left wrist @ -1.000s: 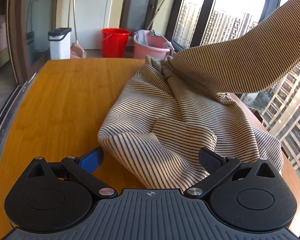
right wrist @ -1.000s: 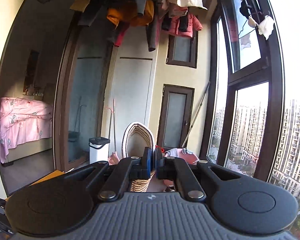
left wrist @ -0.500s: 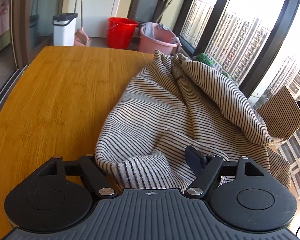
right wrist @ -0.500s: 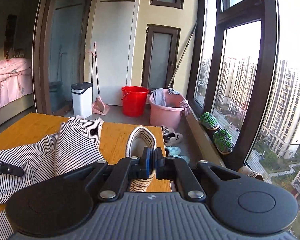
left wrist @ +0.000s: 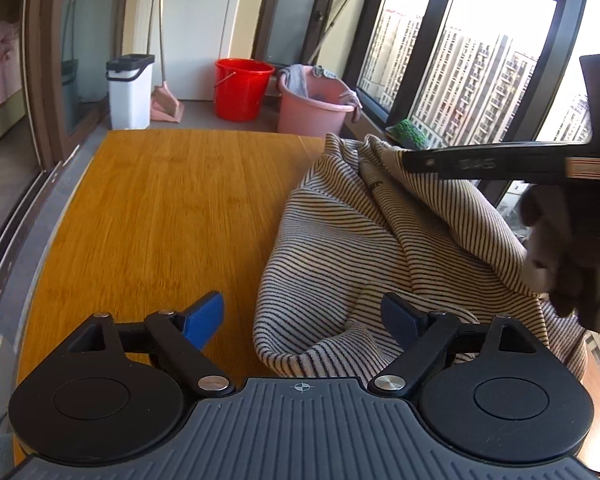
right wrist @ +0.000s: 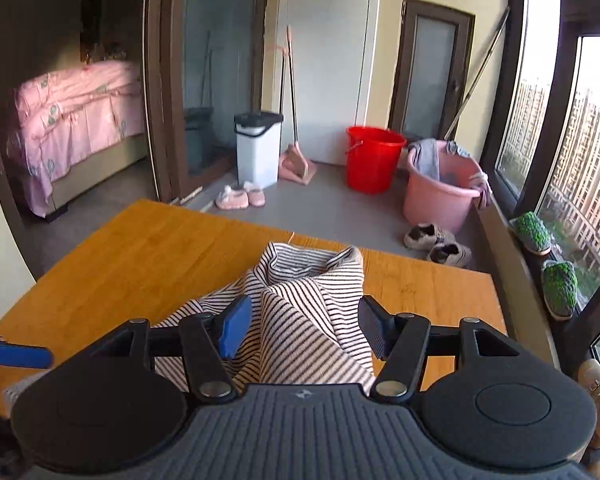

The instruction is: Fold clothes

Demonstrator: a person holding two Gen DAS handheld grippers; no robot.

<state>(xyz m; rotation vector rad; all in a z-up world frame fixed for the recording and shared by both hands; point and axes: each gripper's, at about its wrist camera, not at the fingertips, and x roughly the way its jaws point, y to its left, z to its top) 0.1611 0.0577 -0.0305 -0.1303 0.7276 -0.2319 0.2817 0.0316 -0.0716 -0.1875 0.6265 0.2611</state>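
Here, a striped garment (left wrist: 380, 232) lies crumpled on the wooden tabletop (left wrist: 160, 208), bunched toward the window-side edge, with bare wood on its other side. The left hand-held gripper (left wrist: 302, 320) hovers low at the garment's near hem, its blue-padded fingers (left wrist: 204, 316) spread wide with a fold of the fabric lying between them, gripped by neither. The right hand-held gripper (right wrist: 304, 326) is likewise spread apart over the same garment (right wrist: 300, 320), the cloth mounding up between its fingers without being pinched. In the left wrist view the right hand-held gripper's dark body crosses above the garment's window side, a gloved hand (left wrist: 556, 248) beneath it. Beyond the garment, on the floor past the tabletop's far end, stand a red bucket (right wrist: 374, 158), a pink basin (right wrist: 444, 188) and a white bin (right wrist: 258, 152).
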